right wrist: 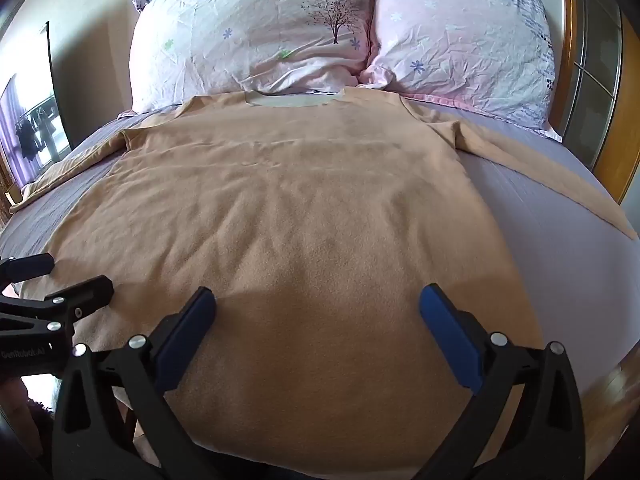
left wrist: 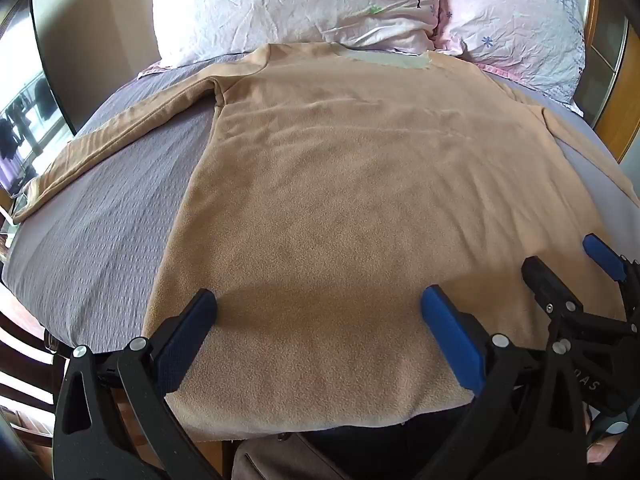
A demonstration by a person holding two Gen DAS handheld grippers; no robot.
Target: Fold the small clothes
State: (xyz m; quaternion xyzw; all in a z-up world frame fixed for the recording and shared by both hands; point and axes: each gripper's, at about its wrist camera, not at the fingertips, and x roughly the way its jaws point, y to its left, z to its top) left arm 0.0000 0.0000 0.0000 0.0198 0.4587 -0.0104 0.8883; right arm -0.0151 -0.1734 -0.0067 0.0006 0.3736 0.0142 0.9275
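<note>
A: Left sleeve (left wrist: 104, 140) lies spread across the grey sheet (left wrist: 100, 232), far left. We have the left gripper (left wrist: 318, 304) with fingers apart, above the near hem.

B: Tan shirt (right wrist: 288, 208) lies flat mid-bed, collar touching the pillows (right wrist: 256, 36). Right gripper (right wrist: 318, 306) likewise spread wide, holding nothing, near the hem.

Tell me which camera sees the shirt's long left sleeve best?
The left wrist view. There the left sleeve runs across the gray bedspread from shoulder to cuff. In the right wrist view the same sleeve is squeezed thin at the picture's left edge, so its cuff is hard to make out.
</note>
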